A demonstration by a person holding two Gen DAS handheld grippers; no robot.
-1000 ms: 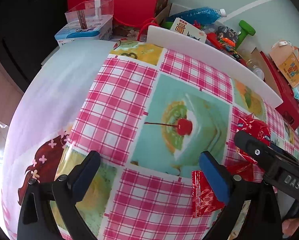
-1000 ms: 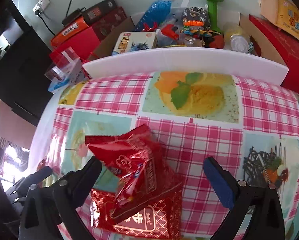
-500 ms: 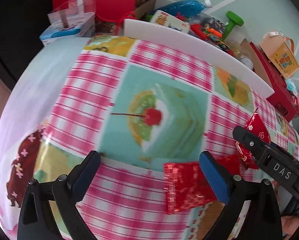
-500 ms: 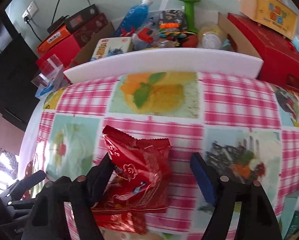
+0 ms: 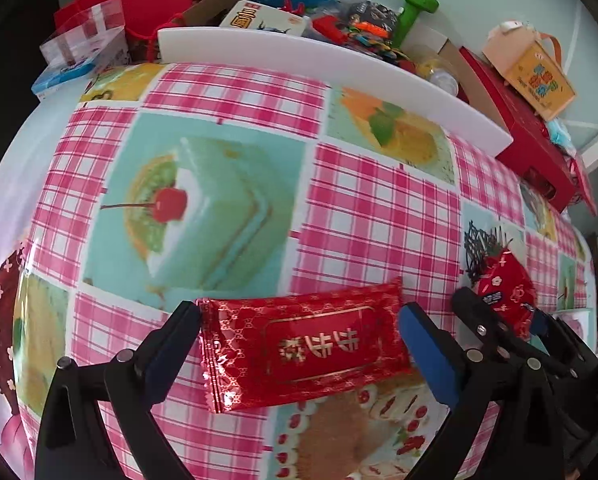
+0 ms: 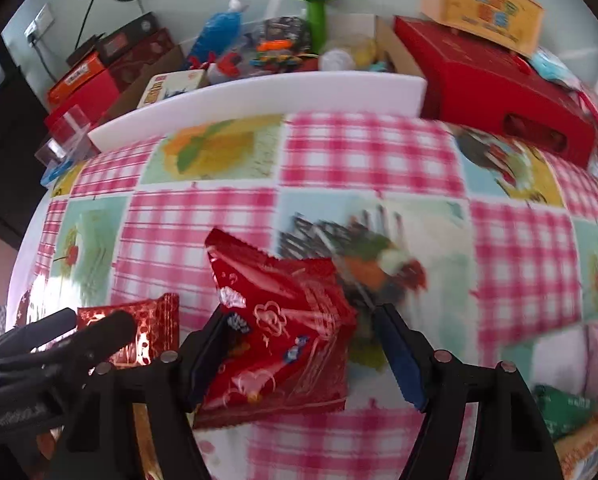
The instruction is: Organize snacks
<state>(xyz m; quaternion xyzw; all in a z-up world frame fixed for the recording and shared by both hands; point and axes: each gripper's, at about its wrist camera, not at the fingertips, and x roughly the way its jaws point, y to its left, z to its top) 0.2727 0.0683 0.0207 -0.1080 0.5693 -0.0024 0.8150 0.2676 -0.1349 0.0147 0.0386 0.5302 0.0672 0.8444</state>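
Red foil all over this one. Flat pack point(image 5: 303, 354) with gold lettering lying on the tablecloth point(image 5: 227, 80), right between the wide-apart jaws of the left gripper point(image 5: 295, 344), pads not pressing on it. Puffy pack point(image 6: 283, 336) sitting in the right gripper point(image 6: 299, 348), one side against the left pad, a clear gap at the blue pad, jaws just been closing in on it but not clamped yet as far as can be told. Both probably light as anything, crinkly and slick, contents likely crushable, so best pinched gently across the middle of the body or by a crimped end seal, not squeezed hard. Flat one looks stiffer and lies low on the cloth, so might slide away instead of lifting; puffy one soft and squashy with air inside. Cloth itself glossy plastic, pink check with cake and fruit pictures, smooth enough for packs to skate on. Along the far edge a white foam board point(image 5: 339, 60), and behind it a cardboard box of odds and ends: blue bottle point(image 6: 219, 36), green dumbbell point(image 6: 317, 8), red boxes point(image 6: 495, 80), a yellow carton point(image 6: 483, 8). Pale green wall, socket and cables top left in the right view. Something green point(image 6: 567, 408) at lower right, too cut off to name.
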